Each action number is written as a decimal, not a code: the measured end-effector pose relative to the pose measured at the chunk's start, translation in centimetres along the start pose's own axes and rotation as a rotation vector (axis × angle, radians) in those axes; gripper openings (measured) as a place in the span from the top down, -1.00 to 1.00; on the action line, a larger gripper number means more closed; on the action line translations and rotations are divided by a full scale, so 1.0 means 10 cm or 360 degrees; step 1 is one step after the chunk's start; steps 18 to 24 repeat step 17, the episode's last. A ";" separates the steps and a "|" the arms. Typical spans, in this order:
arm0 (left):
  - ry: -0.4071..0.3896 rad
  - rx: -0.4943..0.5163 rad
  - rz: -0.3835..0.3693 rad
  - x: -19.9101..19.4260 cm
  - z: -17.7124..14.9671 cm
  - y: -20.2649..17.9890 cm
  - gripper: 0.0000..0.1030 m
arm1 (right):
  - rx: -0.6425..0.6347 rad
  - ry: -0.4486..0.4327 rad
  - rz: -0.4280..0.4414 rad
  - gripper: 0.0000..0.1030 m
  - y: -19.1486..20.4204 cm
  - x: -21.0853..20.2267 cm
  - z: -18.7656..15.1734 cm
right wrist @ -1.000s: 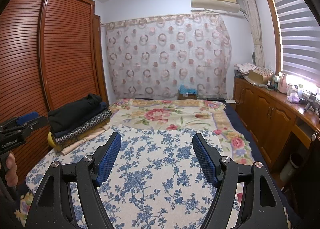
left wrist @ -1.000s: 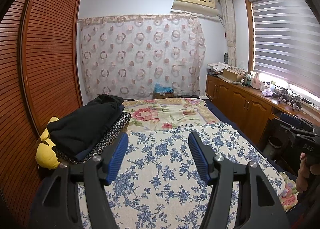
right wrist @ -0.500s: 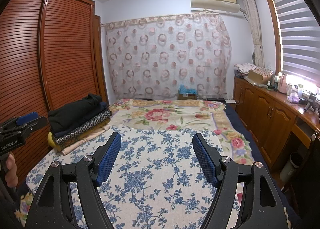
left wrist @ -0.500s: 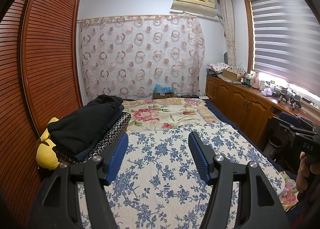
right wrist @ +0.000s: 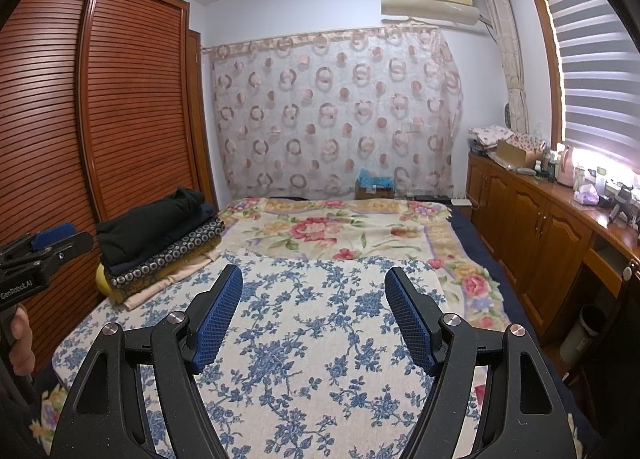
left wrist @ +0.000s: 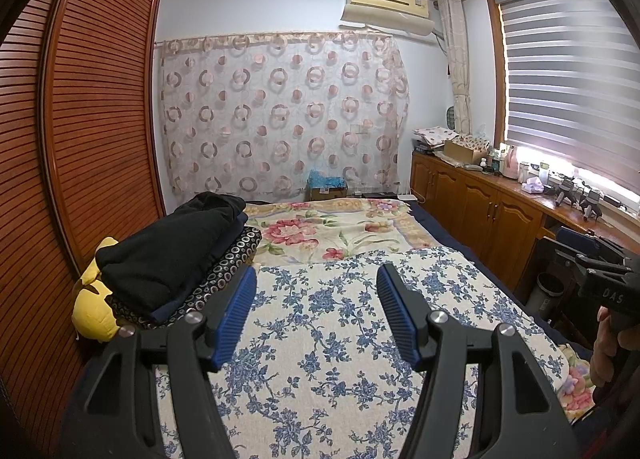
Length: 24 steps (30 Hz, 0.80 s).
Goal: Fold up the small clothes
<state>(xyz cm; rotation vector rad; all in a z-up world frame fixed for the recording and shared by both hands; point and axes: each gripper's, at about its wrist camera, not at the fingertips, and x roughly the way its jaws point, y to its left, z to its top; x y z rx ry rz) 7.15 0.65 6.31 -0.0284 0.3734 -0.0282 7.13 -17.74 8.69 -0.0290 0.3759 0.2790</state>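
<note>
Clothes stack (left wrist: 172, 255) sits folded far-left on bed (left wrist: 320, 339). Left gripper (left wrist: 316, 291) and right gripper (right wrist: 314, 293) both wide open, empty, above bare blue-floral blanket (right wrist: 320, 339). No loose garment visible to fold.

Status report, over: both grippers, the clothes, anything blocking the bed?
Left gripper open, empty. Right gripper open, empty. Folded clothes stack untouched at bed's left edge against the wardrobe. Blue floral cover bare ahead, nothing blocking.

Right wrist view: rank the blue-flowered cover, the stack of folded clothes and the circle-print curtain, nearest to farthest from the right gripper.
1. Blue-flowered cover, directly below the right gripper.
2. Stack of folded clothes, left, by the wardrobe.
3. Circle-print curtain, on the far wall.
</note>
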 end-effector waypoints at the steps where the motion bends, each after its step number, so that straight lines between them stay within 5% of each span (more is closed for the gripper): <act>1: -0.0001 0.0000 0.0000 -0.01 0.00 -0.01 -0.21 | 0.0000 0.0000 0.0000 -0.47 -0.01 0.01 0.00; 24: -0.0002 0.0001 0.0000 -0.01 -0.01 0.00 -0.21 | -0.0001 -0.0003 0.0001 -0.47 0.01 0.00 0.00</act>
